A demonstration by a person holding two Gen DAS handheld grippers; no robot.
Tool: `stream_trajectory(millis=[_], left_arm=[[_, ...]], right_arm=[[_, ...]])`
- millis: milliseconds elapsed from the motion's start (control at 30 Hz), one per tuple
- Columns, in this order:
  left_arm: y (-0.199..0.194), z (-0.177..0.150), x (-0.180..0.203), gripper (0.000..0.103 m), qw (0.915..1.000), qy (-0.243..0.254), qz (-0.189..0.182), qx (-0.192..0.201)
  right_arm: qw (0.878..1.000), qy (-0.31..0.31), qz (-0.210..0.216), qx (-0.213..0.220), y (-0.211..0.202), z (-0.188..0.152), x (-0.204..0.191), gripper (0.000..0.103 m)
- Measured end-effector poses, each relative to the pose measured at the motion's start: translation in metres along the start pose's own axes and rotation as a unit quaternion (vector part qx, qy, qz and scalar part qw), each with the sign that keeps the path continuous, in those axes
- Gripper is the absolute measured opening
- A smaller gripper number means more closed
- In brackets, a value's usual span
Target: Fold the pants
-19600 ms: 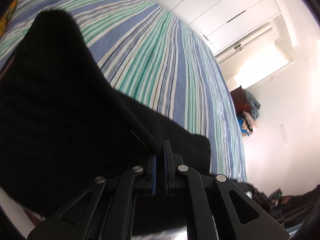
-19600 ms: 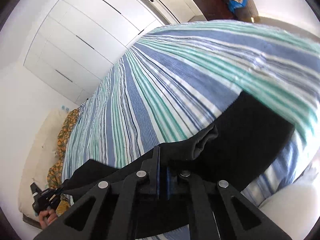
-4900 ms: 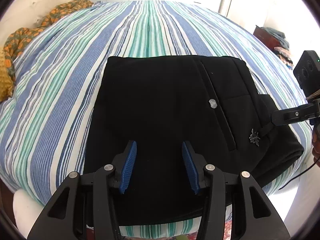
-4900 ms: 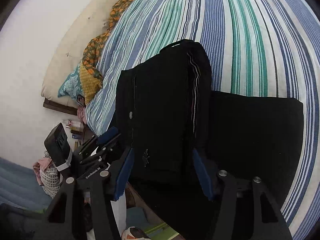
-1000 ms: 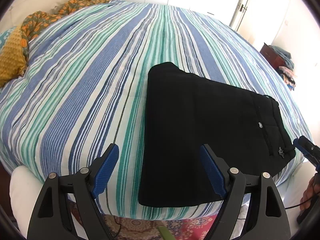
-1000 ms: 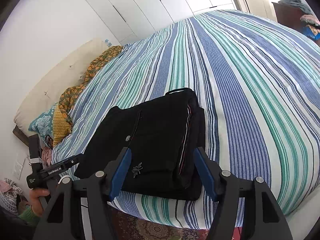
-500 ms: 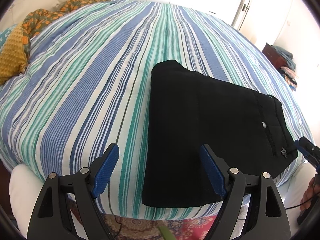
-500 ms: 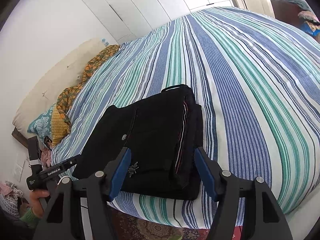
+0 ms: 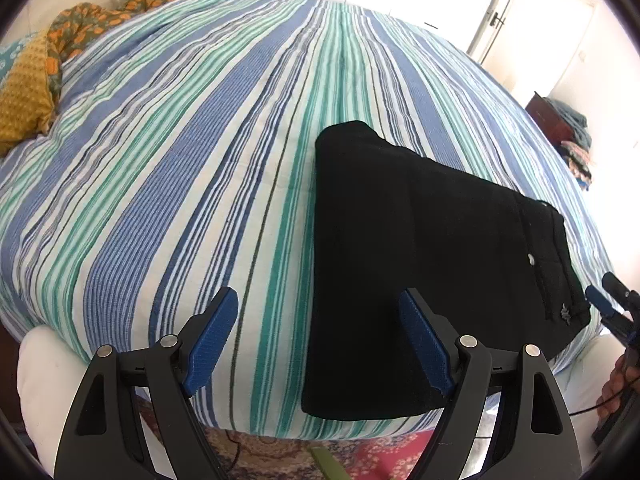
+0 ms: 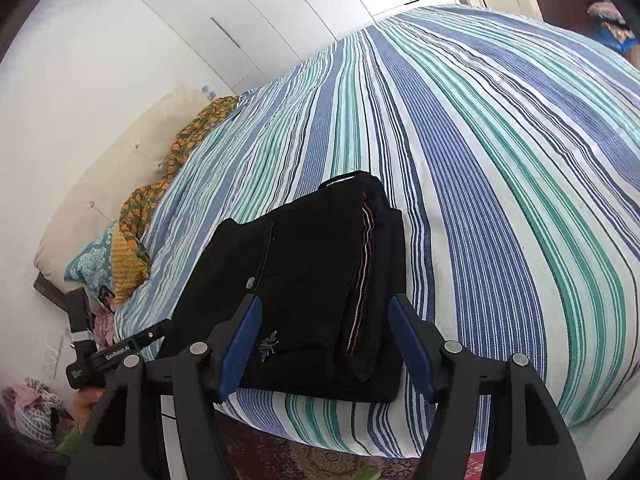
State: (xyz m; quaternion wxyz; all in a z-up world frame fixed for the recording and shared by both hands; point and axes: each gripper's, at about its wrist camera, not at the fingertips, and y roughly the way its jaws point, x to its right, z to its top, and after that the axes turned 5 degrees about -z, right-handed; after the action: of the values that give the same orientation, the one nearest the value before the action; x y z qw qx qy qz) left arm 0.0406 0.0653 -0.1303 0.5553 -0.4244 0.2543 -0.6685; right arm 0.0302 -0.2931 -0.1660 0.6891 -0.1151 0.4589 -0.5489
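Note:
The black pants (image 9: 420, 248) lie folded into a compact rectangle on the striped bed (image 9: 200, 140), near its front edge. In the right wrist view the folded pants (image 10: 316, 280) show a small metal emblem and a striped side seam. My left gripper (image 9: 320, 320) is open and empty, held back off the bed's edge, with the pants ahead and to its right. My right gripper (image 10: 324, 328) is open and empty, just short of the pants' near edge. The right gripper's blue tip (image 9: 600, 300) shows at the far right of the left wrist view.
Orange and yellow patterned pillows (image 9: 36, 76) lie at the bed's head. White wardrobe doors (image 10: 260, 20) stand behind the bed. A dark cabinet with heaped clothes (image 9: 560, 128) stands at the right. A patterned rug (image 9: 360, 456) lies below the bed edge.
Both grippers have drawn back slightly from the bed. The folded pants have not moved.

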Motion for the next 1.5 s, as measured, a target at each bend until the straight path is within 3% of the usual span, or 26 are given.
stream_trajectory(millis=[133,233,333,467,533,633,733,800,833,867,933,1000,1033,1100,1267,1400,1433,1467,1500], left_arm=[[0.012,0.009,-0.027,0.085,0.9980,-0.036,-0.026,-0.044],[0.023,0.014,-0.036,0.085,0.9923,-0.055,-0.075,-0.082],[0.037,0.021,-0.032,0.087,0.9840,-0.050,-0.126,-0.115],[0.064,0.026,-0.013,0.087,0.9756,-0.024,-0.155,-0.154],[0.078,0.028,-0.007,0.088,0.9703,-0.022,-0.171,-0.170],[0.084,0.031,0.002,0.089,0.9710,-0.024,-0.164,-0.173],[0.083,0.030,0.007,0.089,0.9719,-0.021,-0.162,-0.170],[0.083,0.028,0.011,0.083,0.9721,-0.017,-0.164,-0.167],[0.084,0.031,0.015,0.070,0.9727,-0.016,-0.164,-0.163],[0.079,0.032,0.018,0.049,0.9747,-0.013,-0.162,-0.153],[0.065,0.036,0.026,0.026,0.9796,-0.003,-0.155,-0.127],[0.050,0.044,0.036,0.022,0.9829,0.016,-0.148,-0.108],[0.044,0.049,0.040,0.022,0.9837,0.025,-0.146,-0.101],[0.032,0.064,0.050,0.022,0.9835,0.036,-0.155,-0.087],[0.016,0.130,0.063,0.022,0.9880,0.070,-0.134,-0.034],[0.020,0.187,0.072,0.024,0.9903,0.083,-0.109,0.021],[0.028,0.196,0.075,0.029,0.9907,0.093,-0.094,0.031],[0.039,0.200,0.075,0.048,0.9918,0.102,-0.069,0.034],[0.054,0.199,0.076,0.061,0.9927,0.110,-0.041,0.029]], right_arm=[[0.997,0.069,0.039,-0.018,0.000,0.018,0.030,0.066],[0.986,0.103,0.089,-0.095,0.021,0.028,0.043,0.066],[0.976,0.105,0.106,-0.157,0.045,0.030,0.047,0.066],[0.970,0.070,0.093,-0.213,0.073,0.032,0.042,0.067],[0.967,0.058,0.082,-0.236,0.084,0.032,0.040,0.072],[0.962,0.033,0.059,-0.266,0.099,0.031,0.035,0.072],[0.966,0.005,0.040,-0.257,0.094,0.034,0.025,0.079],[0.964,0.007,0.043,-0.261,0.097,0.031,0.026,0.080],[0.962,0.015,0.055,-0.268,0.102,0.030,0.027,0.076],[0.959,0.027,0.076,-0.271,0.105,0.028,0.027,0.068],[0.959,0.037,0.093,-0.266,0.109,0.030,0.024,0.060],[0.962,0.019,0.095,-0.255,0.104,0.032,0.014,0.049],[0.964,0.010,0.100,-0.247,0.100,0.035,0.008,0.041],[0.966,-0.001,0.115,-0.231,0.093,0.045,-0.005,0.037],[0.972,-0.043,0.141,-0.183,0.082,0.096,-0.050,0.036],[0.979,-0.076,0.135,-0.131,0.093,0.155,-0.074,0.036],[0.981,-0.074,0.135,-0.119,0.098,0.169,-0.075,0.037],[0.982,-0.071,0.134,-0.111,0.104,0.180,-0.074,0.038],[0.984,-0.072,0.127,-0.105,0.111,0.189,-0.072,0.041]])
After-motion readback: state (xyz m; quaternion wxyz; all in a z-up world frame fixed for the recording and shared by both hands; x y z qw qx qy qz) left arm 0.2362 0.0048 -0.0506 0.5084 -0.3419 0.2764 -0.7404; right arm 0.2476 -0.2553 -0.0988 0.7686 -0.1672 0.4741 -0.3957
